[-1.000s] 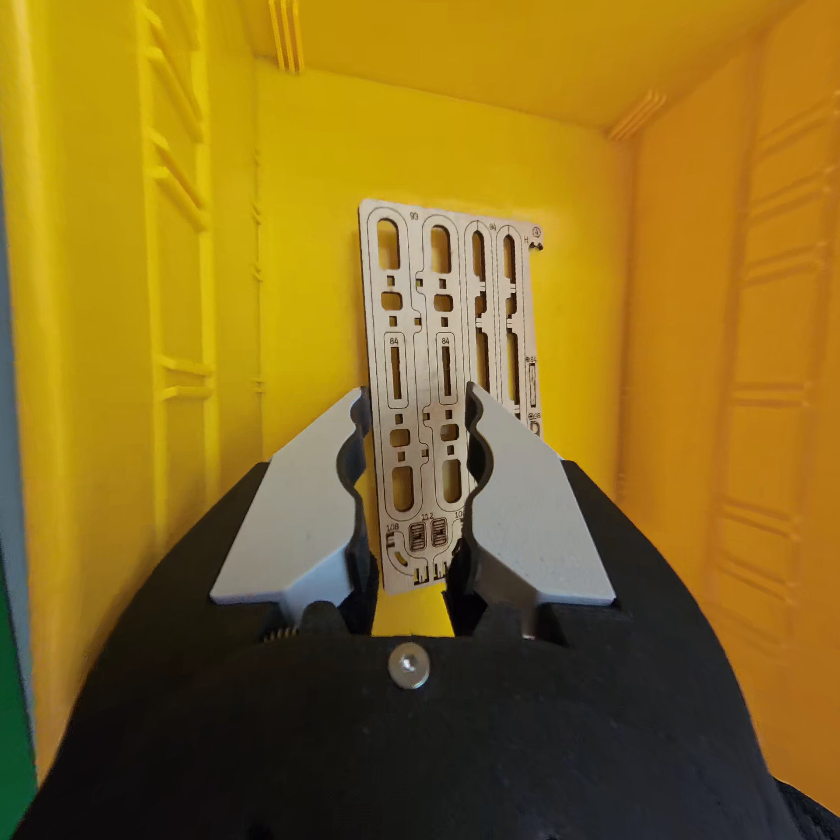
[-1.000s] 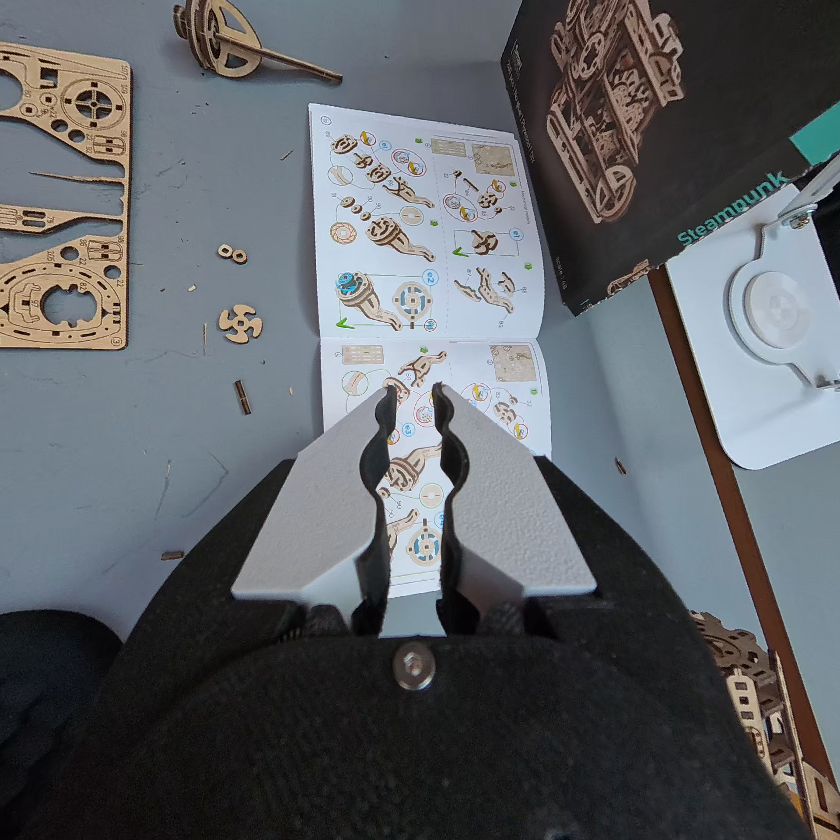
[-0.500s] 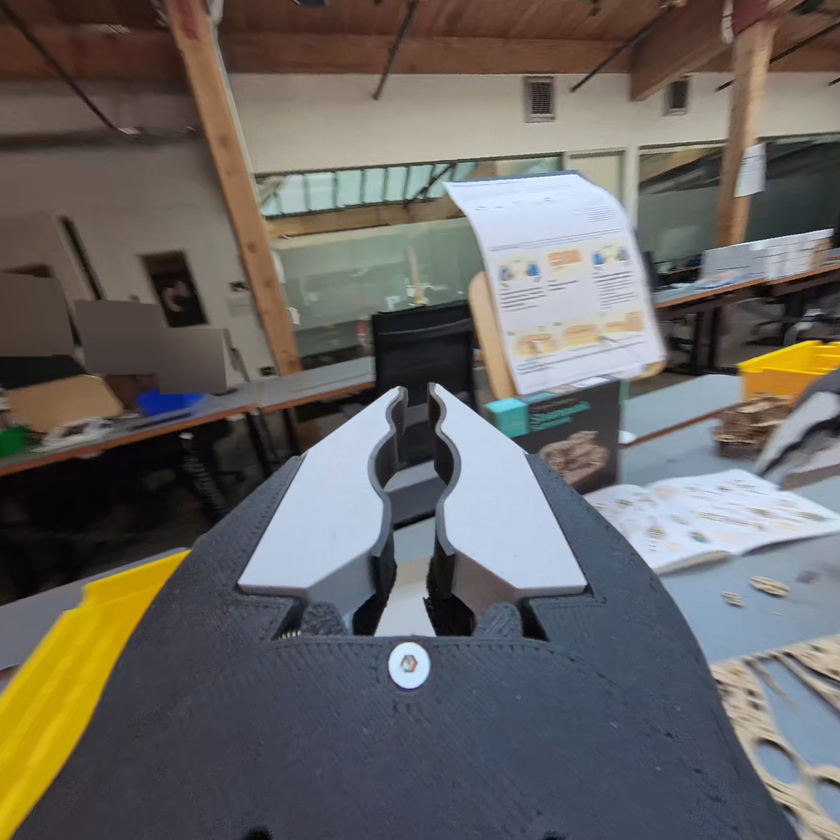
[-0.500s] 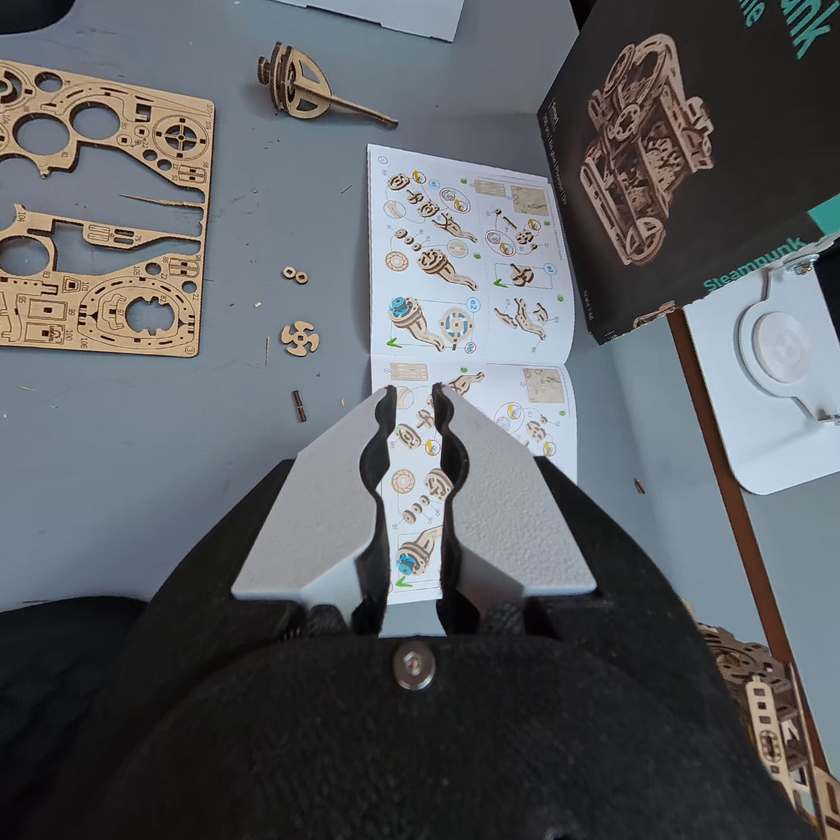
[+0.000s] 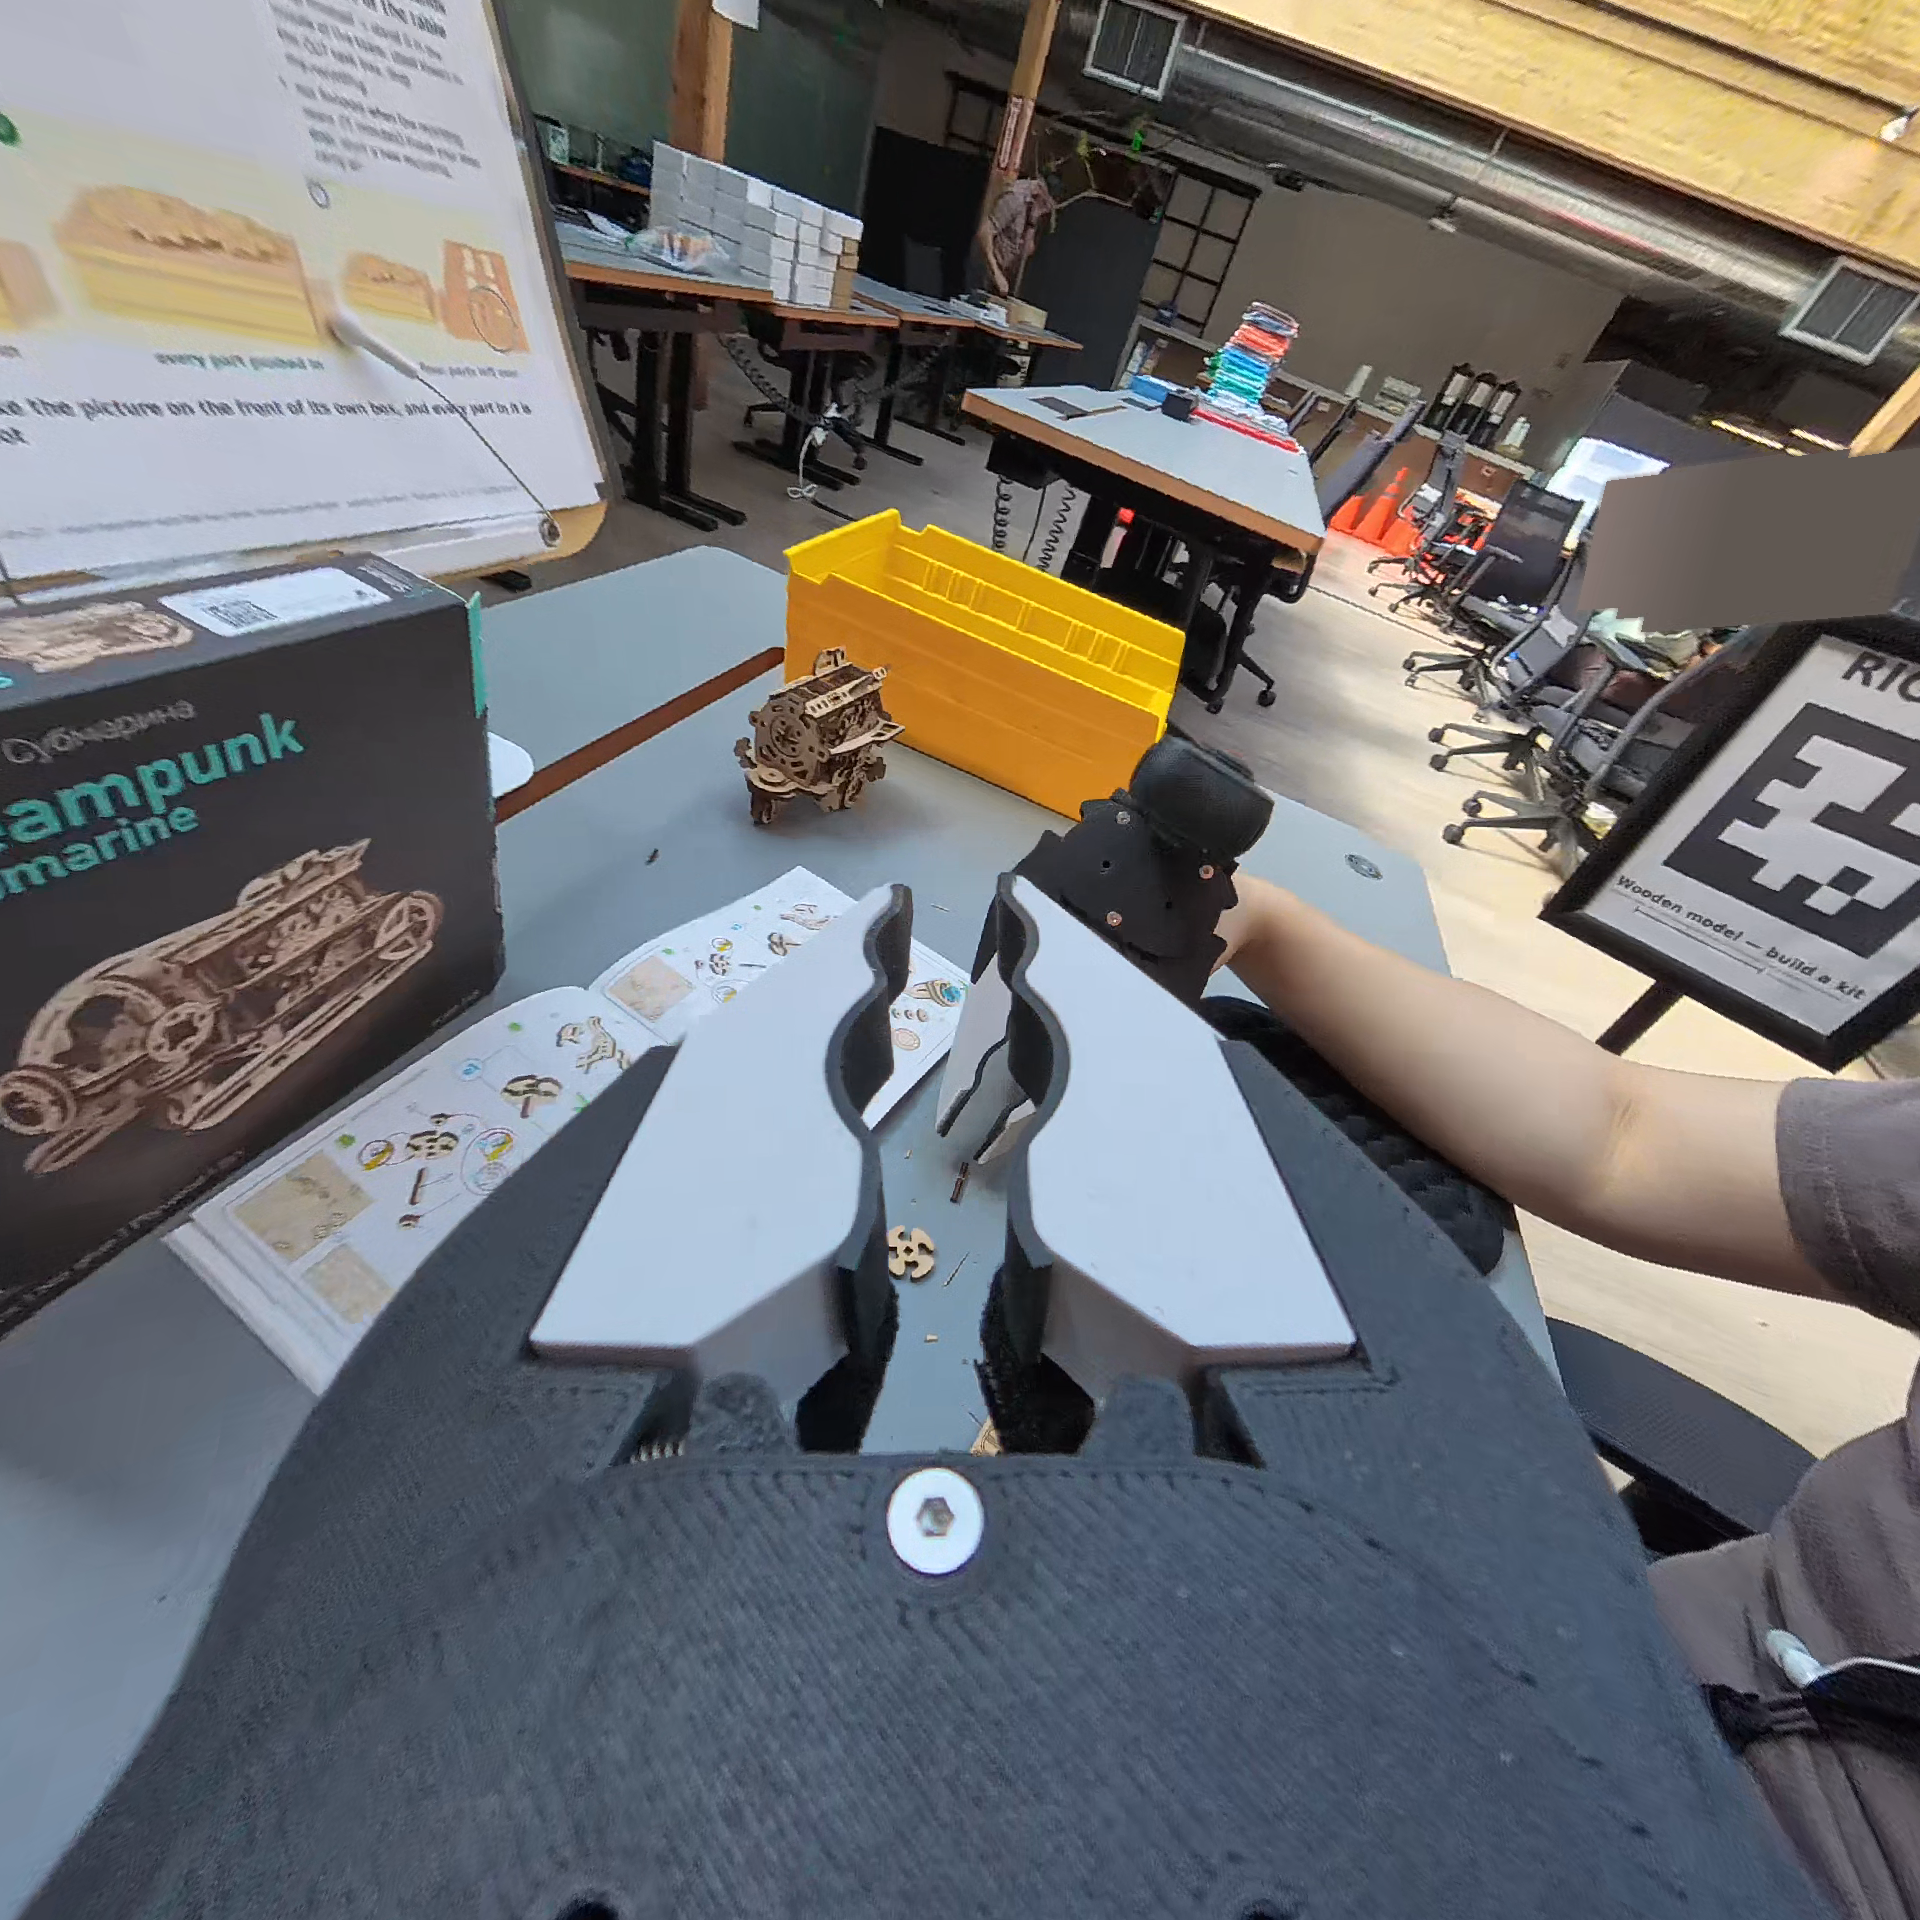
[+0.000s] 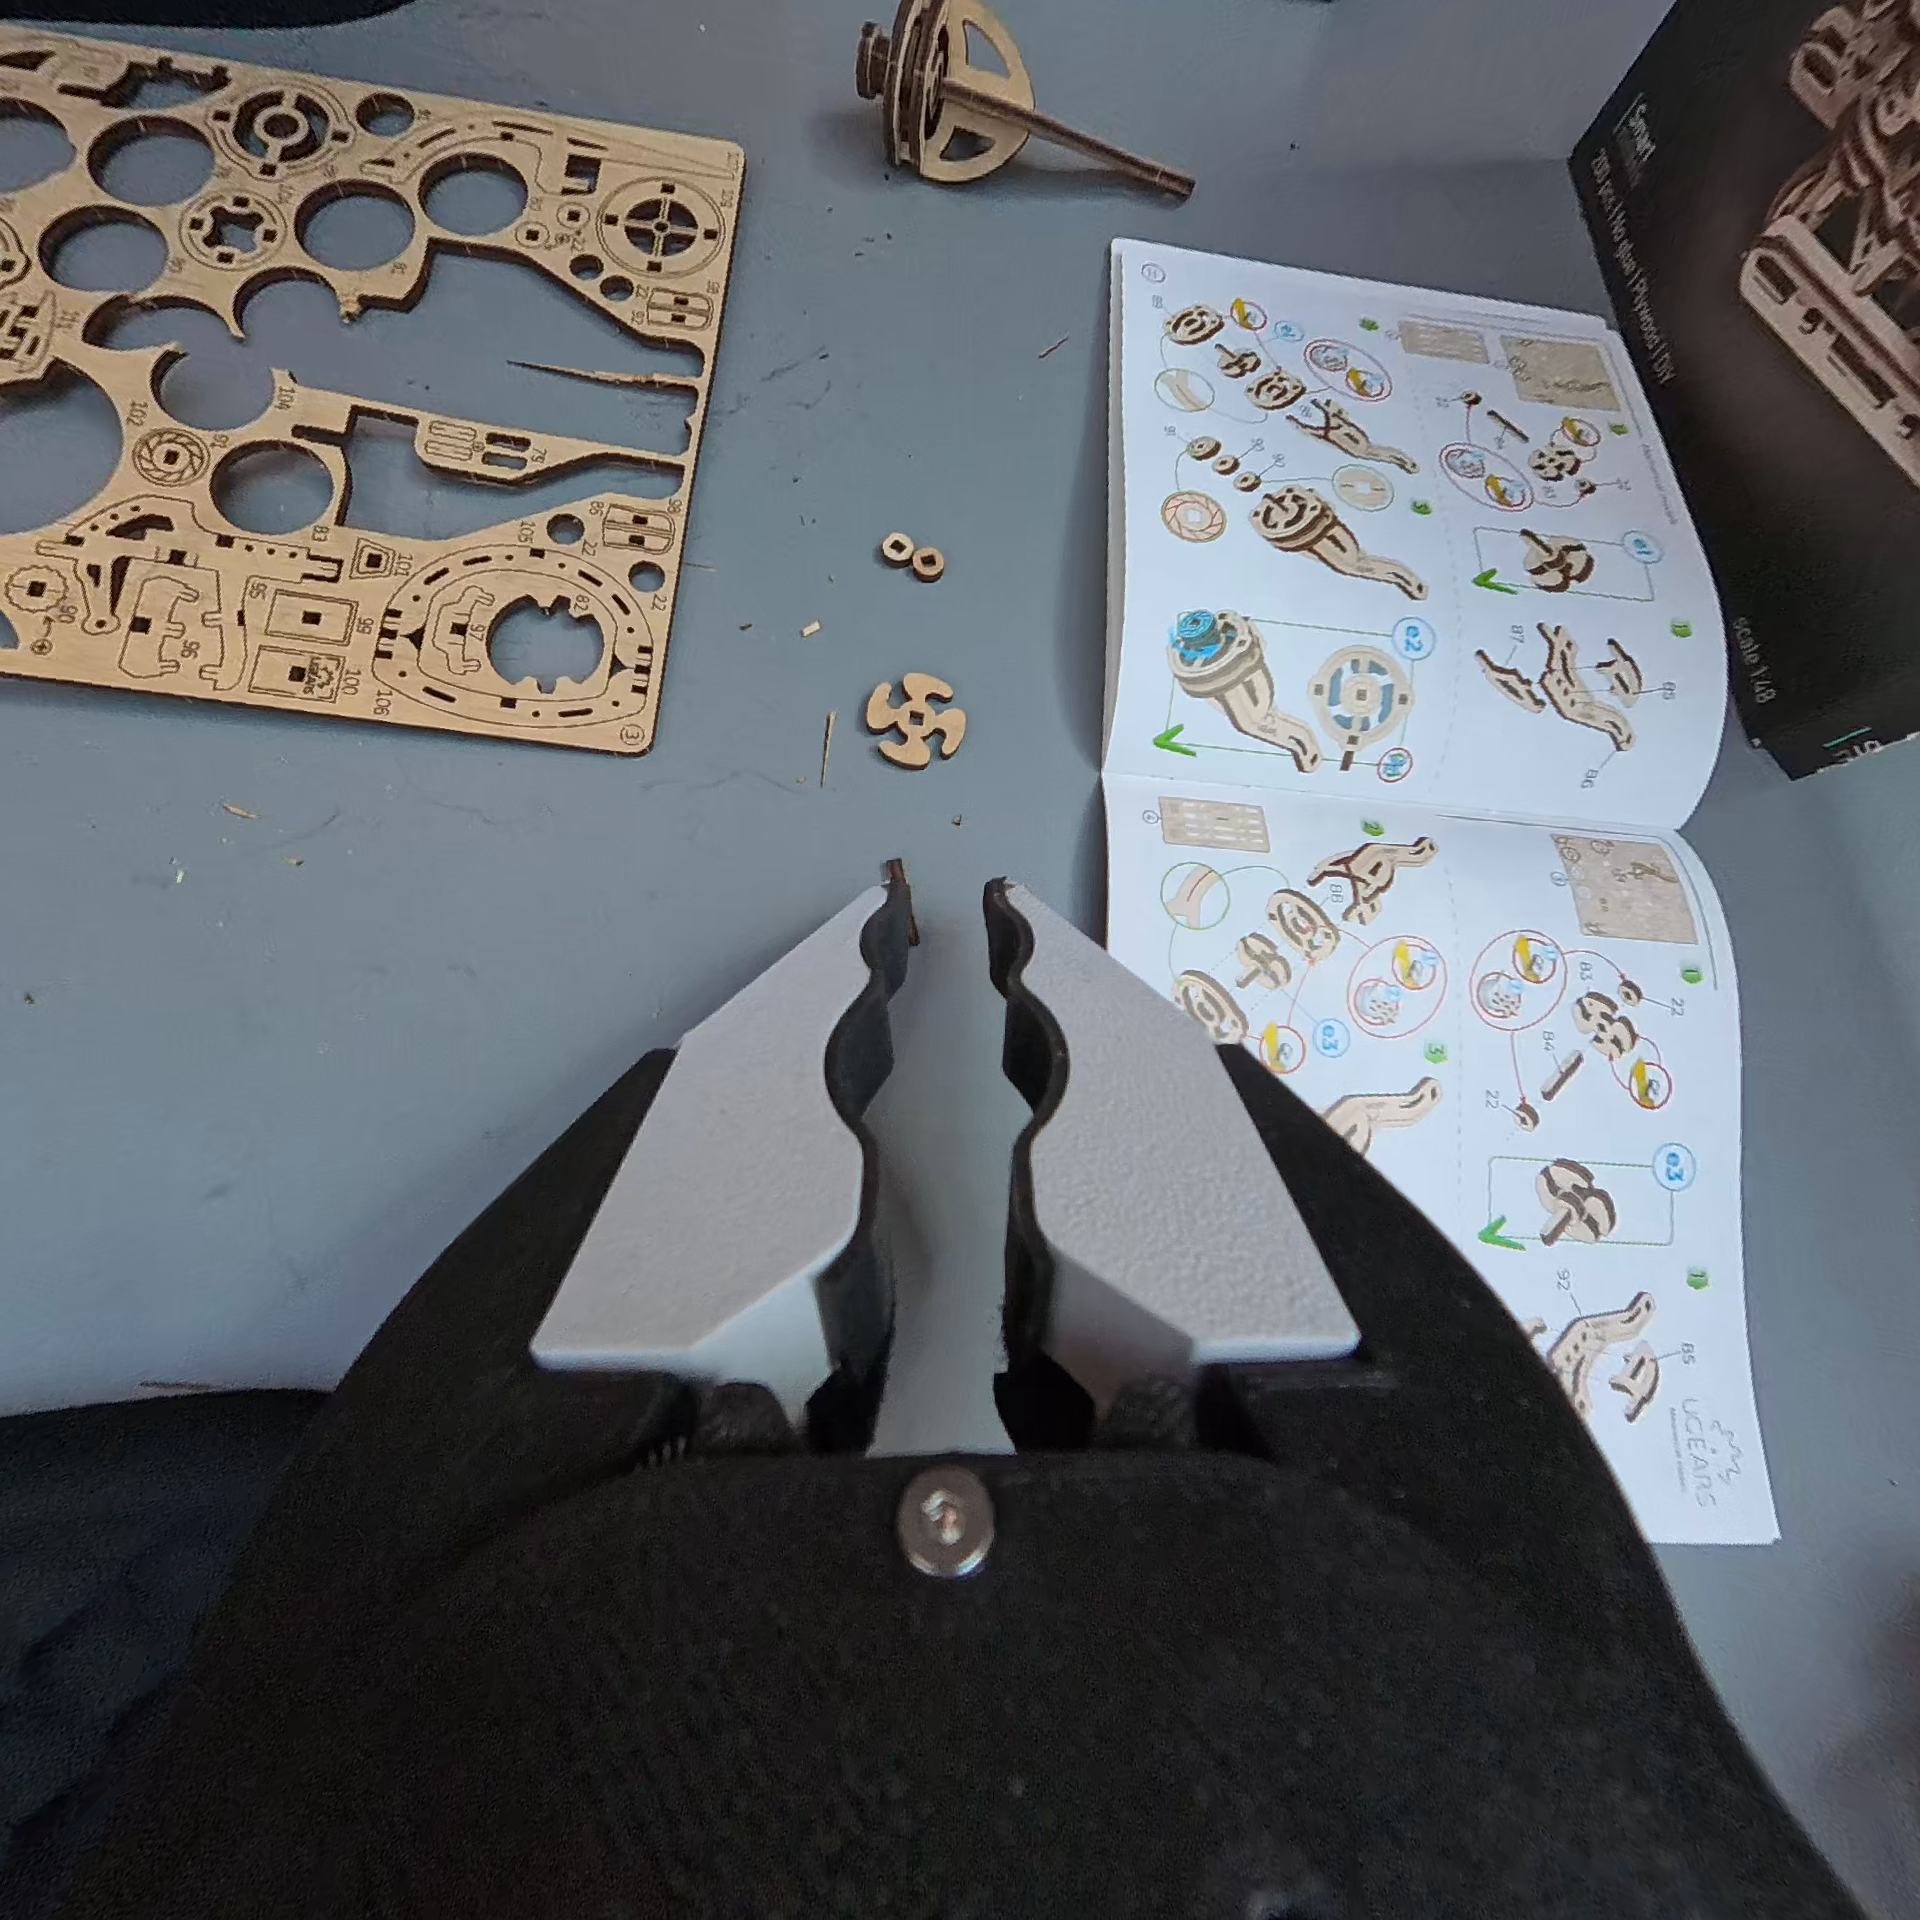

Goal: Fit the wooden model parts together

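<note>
Grey counter (image 6: 436,1039) carries a short wooden pin (image 6: 902,902) at mid-surface, just at the right gripper (image 6: 940,899), its fingers apart and empty. Light, thin, probably snappable: pinch its middle.

Left gripper (image 5: 951,904) and right gripper (image 6: 940,888) seemingly empty, fingers apart

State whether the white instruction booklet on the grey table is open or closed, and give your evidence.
Open. The white instruction booklet lies flat on the grey table, two illustrated pages spread either side of its centre fold.
</note>
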### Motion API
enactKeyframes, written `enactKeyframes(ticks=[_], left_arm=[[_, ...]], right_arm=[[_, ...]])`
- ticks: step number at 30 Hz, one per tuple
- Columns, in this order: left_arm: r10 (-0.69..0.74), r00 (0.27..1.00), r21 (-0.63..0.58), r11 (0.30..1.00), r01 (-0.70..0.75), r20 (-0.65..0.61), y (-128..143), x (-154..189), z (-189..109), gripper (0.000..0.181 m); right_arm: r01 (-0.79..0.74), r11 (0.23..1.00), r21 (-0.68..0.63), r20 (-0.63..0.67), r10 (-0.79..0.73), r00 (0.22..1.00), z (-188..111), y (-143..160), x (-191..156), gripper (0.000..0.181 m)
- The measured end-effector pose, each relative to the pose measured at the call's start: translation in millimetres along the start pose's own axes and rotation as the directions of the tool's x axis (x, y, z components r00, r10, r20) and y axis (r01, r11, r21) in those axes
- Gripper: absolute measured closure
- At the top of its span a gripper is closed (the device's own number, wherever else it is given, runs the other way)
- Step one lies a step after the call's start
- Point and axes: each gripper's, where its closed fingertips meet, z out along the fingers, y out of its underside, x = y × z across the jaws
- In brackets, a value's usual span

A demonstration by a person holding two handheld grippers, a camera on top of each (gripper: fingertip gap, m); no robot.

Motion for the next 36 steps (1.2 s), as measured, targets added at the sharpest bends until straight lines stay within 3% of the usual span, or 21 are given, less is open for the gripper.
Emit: enactKeyframes(ticks=[4, 6, 10, 16, 24, 36], left_arm=[[-0.080, 0.992, -0.099, 0.993, 0.070, -0.101, 55.1, -4.3, 20.9, 0.181], [-0.073, 0.996, -0.161, 0.985, 0.063, -0.057, 81.6, -13.9, 24.7, 0.181], [-0.030, 0.998, -0.263, 0.965, 0.015, -0.053, 105.9, -16.9, 31.0, 0.181], [0.094, 0.996, -0.527, 0.846, -0.076, 0.008, 161.4, -37.1, 27.9, 0.177], [0.118, 0.993, -0.584, 0.806, -0.095, 0.001, 170.8, -35.7, 25.4, 0.158], [0.031, 0.999, -0.507, 0.861, -0.031, -0.008, 153.2, -33.9, 19.1, 0.159]], right_arm=[[0.029, 0.995, 0.091, -0.133, -0.016, 0.991, -19.2, -8.7, 21.8, 0.170], [0.014, 0.980, 0.200, -0.217, 0.030, 0.976, -36.6, -19.6, 38.6, 0.170], [0.031, 0.930, 0.365, -0.375, 0.116, 0.920, -73.9, -32.2, 65.8, 0.173], [0.106, 0.915, 0.388, -0.578, 0.153, 0.801, -104.6, -32.2, 88.7, 0.177], [0.135, 0.910, 0.392, -0.664, 0.178, 0.726, -117.6, -29.7, 98.4, 0.176], [0.235, 0.893, 0.384, -0.807, 0.201, 0.555, -139.2, -30.4, 102.8, 0.176]])
